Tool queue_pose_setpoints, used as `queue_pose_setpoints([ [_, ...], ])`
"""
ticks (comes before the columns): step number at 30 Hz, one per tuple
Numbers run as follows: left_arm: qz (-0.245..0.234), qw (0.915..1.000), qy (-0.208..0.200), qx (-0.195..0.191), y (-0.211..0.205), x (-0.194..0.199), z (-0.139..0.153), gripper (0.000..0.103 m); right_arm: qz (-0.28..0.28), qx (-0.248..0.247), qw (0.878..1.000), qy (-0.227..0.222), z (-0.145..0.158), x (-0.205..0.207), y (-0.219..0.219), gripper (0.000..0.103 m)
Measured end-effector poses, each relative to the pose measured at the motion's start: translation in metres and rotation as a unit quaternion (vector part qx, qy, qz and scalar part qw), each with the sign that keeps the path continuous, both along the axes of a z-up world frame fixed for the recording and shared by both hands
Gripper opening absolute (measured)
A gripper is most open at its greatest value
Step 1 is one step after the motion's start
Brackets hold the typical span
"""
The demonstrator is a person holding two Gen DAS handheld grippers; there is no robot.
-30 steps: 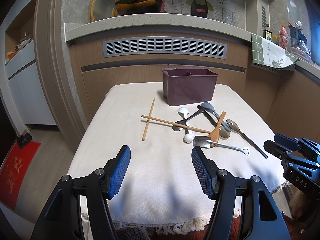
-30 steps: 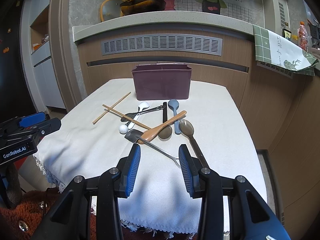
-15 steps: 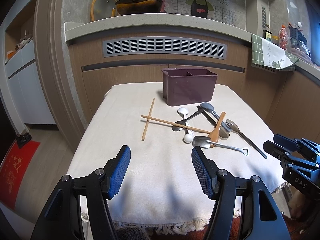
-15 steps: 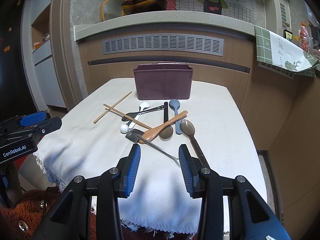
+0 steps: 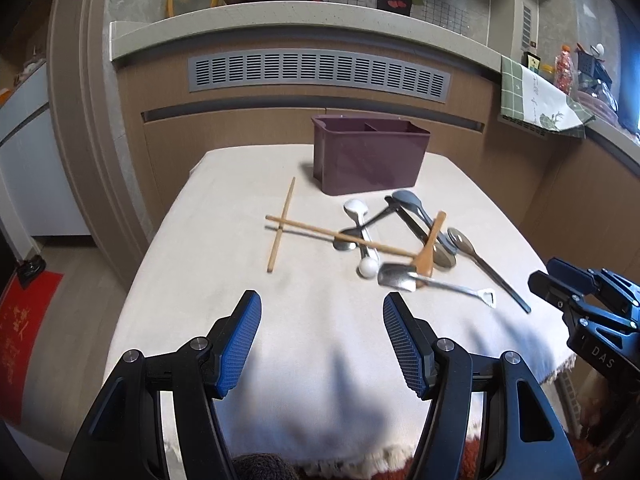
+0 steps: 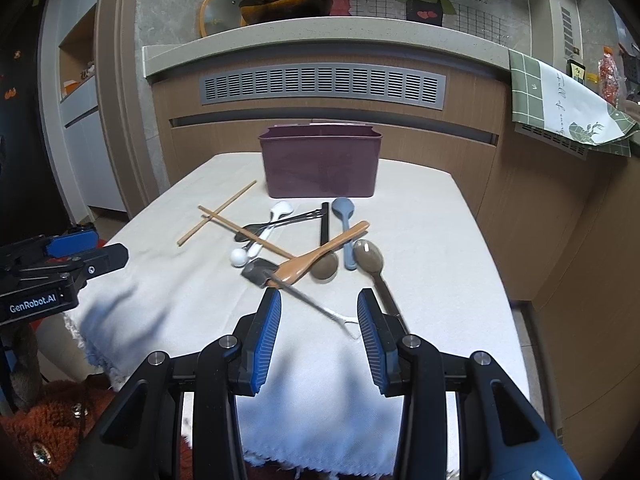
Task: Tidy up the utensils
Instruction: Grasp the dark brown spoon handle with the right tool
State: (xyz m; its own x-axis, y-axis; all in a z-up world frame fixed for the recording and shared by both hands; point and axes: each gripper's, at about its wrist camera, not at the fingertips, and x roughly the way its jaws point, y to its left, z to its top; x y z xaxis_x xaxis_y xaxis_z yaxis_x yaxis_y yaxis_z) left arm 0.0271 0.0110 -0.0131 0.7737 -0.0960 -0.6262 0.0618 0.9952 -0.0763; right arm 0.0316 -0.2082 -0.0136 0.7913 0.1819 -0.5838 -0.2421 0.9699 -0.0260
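Observation:
A maroon two-compartment utensil holder (image 5: 370, 158) (image 6: 320, 164) stands at the far side of a cloth-covered table (image 5: 224, 272). In front of it lies a pile of utensils: two wooden chopsticks (image 5: 282, 224) crossed, a white spoon (image 5: 360, 232), a wooden spoon (image 6: 320, 254), a grey-blue spoon (image 6: 345, 224), a metal shovel-shaped spoon (image 5: 424, 280) and a brown spoon (image 6: 374, 268). My left gripper (image 5: 322, 344) is open and empty over the near table edge. My right gripper (image 6: 318, 330) is open and empty, with the shovel spoon's handle end (image 6: 344, 322) lying between its fingers' line of sight.
A wooden counter front with a grey vent (image 5: 320, 74) rises behind the table. A green checked cloth (image 6: 560, 104) hangs off the counter at right. A red mat (image 5: 20, 344) lies on the floor at left. The table edge has a fringe.
Both grippers have moved slightly forward toward the utensil pile. Nothing on the table has moved.

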Motion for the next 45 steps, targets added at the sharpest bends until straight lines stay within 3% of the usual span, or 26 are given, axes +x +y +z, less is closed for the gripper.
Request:
queue_pose_setpoints([
  [5,0.015,0.9994,-0.021,-0.024,0.020,0.030,0.007,0.064,-0.021,-0.018,1.000,-0.009,0.000,0.023,-0.011,0.037],
  [9,0.036,0.9988,-0.013,-0.031,0.034,0.064,-0.001,0.064,-0.014,-0.026,1.000,-0.001,-0.001,0.048,-0.017,0.037],
  [18,0.005,0.9991,0.032,-0.027,0.038,0.125,-0.031,0.064,0.049,-0.062,0.993,0.087,-0.030,0.114,-0.008,0.036],
  [22,-0.022,0.9984,0.041,-0.033,0.032,0.131,-0.036,0.064,0.053,-0.068,0.988,0.131,-0.047,0.143,-0.017,0.036],
  [27,-0.046,0.9971,0.053,-0.028,0.017,0.129,-0.040,0.064,0.053,-0.039,0.982,0.176,-0.061,0.172,-0.032,0.036],
  [32,-0.048,0.9966,0.061,-0.027,0.008,0.127,-0.042,0.064,0.060,-0.045,0.982,0.176,-0.068,0.180,-0.025,0.035],
  [34,-0.041,0.9968,0.062,-0.032,0.008,0.129,-0.042,0.064,0.059,-0.044,0.983,0.171,-0.067,0.179,-0.025,0.024],
  [35,-0.031,0.9968,0.062,-0.038,0.011,0.131,-0.043,0.064,0.055,-0.040,0.983,0.169,-0.065,0.178,-0.026,0.010],
  [36,-0.024,0.9968,0.062,-0.044,0.012,0.133,-0.044,0.064,0.050,-0.035,0.984,0.169,-0.063,0.179,-0.028,0.007],
  [39,0.003,0.9956,0.067,-0.066,0.021,0.137,-0.048,0.064,0.037,-0.012,0.988,0.151,-0.055,0.176,-0.035,0.007],
  [45,0.028,0.9957,0.078,-0.041,0.025,0.133,-0.059,0.064,0.044,0.009,0.991,0.128,-0.045,0.165,-0.038,0.007],
])
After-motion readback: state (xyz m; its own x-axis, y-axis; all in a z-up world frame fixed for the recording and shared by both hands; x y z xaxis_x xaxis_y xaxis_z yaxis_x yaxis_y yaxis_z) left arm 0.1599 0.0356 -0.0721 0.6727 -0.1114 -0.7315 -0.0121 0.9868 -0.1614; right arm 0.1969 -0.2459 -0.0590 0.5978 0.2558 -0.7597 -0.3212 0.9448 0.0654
